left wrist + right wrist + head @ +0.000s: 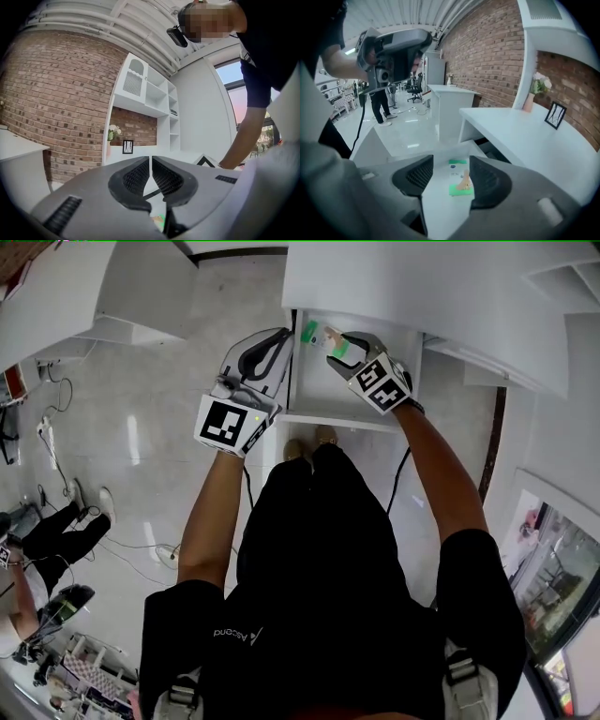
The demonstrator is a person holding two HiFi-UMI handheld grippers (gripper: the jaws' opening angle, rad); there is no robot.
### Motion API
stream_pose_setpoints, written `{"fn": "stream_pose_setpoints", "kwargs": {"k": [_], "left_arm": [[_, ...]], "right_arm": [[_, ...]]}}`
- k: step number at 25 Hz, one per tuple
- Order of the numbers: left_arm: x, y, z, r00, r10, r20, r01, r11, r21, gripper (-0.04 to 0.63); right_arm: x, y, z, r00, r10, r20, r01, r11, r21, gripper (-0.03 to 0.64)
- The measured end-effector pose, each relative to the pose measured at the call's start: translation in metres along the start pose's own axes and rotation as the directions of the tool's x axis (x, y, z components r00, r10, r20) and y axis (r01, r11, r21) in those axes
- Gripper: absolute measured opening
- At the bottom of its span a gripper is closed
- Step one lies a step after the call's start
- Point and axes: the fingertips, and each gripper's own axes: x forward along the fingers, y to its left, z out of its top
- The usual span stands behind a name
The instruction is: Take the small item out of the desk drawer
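The desk drawer (337, 418) stands pulled out below the white desk top (422, 287). A small flat green-and-white packet (323, 337) lies on the drawer's floor. My right gripper (339, 351) hangs just over the packet, jaws open. In the right gripper view the packet (458, 179) shows on the drawer floor between the two pads, which do not press on it. My left gripper (279, 341) is at the drawer's left wall. Its pads (136, 176) are shut together, with nothing seen between them.
A second white desk (84, 296) stands at the left. On the floor there are cables (56, 442) and a seated person (47, 540). A vase of flowers (534, 91) and a picture frame (555, 115) stand on the desk top by the brick wall.
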Motion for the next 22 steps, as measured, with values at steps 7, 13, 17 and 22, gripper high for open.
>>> {"fn": "stream_pose_setpoints", "kwargs": {"k": [7, 13, 17, 22], "left_arm": [[0.005, 0.012, -0.024, 0.998, 0.055, -0.024, -0.056, 0.998, -0.027, 0.015], [0.010, 0.026, -0.050, 0.995, 0.088, -0.055, -0.091, 0.995, -0.047, 0.015], [0.010, 0.032, -0.057, 0.991, 0.106, -0.081, -0.111, 0.992, -0.056, 0.015], [0.002, 0.036, -0.069, 0.989, 0.113, -0.098, -0.119, 0.991, -0.059, 0.015]], "right_arm": [[0.042, -0.018, -0.040, 0.996, 0.028, -0.089, -0.028, 1.000, -0.004, 0.282], [0.078, -0.025, -0.073, 0.985, 0.059, -0.165, -0.062, 0.998, -0.009, 0.338], [0.099, -0.029, -0.083, 0.977, 0.079, -0.200, -0.081, 0.997, 0.001, 0.359], [0.121, -0.032, -0.092, 0.965, 0.101, -0.241, -0.105, 0.995, -0.004, 0.371]]}}
